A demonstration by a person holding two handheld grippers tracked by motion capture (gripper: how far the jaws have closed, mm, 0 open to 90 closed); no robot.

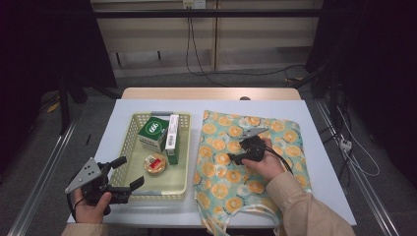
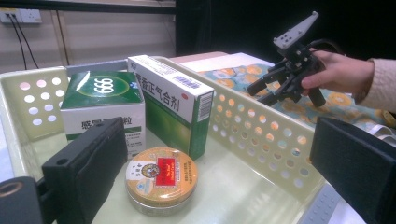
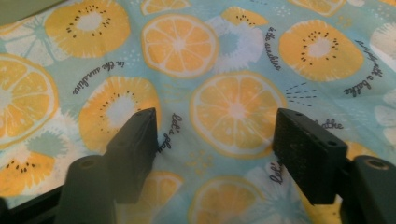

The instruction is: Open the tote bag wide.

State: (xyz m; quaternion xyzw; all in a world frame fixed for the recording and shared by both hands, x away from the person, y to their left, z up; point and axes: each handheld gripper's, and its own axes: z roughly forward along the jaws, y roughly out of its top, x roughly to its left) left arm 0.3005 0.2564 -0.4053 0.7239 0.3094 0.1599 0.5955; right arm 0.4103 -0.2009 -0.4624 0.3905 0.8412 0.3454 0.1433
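A cream perforated basket (image 1: 162, 195) holds a green box (image 1: 152, 132) (image 2: 100, 100), a long white-and-green box (image 1: 172, 132) (image 2: 170, 100) and a round gold tin (image 1: 156, 163) (image 2: 162, 177). My left gripper (image 1: 132, 170) (image 2: 217, 140) is open at the basket's near left corner, its jaws reaching in over the rim towards the tin. To the right of the basket lies a flat cloth bag (image 1: 280, 130) (image 3: 233, 107) printed with orange slices. My right gripper (image 1: 235, 155) (image 2: 266, 91) (image 3: 215, 130) hovers low over the bag's left part, open, with only fabric below its jaws.
The basket and bag rest on a white sheet (image 1: 319, 147) over a wooden table. The bag's handles (image 1: 236, 212) hang at the near edge. Cables run across the floor beyond the table and to its right.
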